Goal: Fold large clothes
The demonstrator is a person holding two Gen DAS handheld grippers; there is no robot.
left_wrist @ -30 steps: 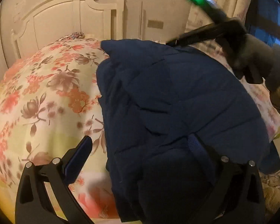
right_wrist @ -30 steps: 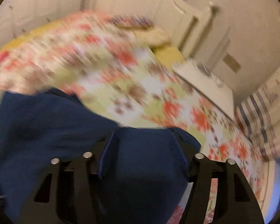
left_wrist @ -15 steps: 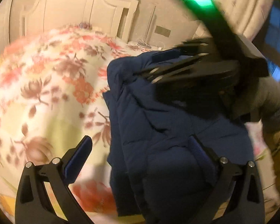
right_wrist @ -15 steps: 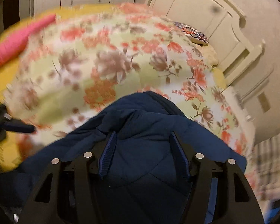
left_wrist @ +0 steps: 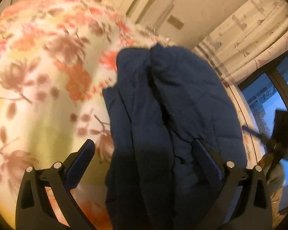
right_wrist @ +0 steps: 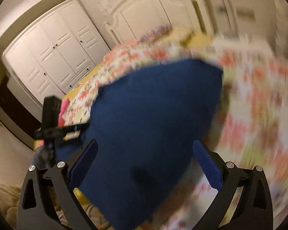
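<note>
Lying on a floral bedspread [left_wrist: 48, 80], a navy quilted jacket [left_wrist: 172, 115] fills the middle. Left gripper [left_wrist: 144, 164] spreads wide, one finger against the fabric. Right gripper [right_wrist: 144, 163] also gapes apart over the blurred jacket.

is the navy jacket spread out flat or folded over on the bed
Folded over, not flat: the navy jacket lies bunched in stacked layers with deep creases on the floral bedspread. How neat the fold is cannot be told through the blur.
</note>
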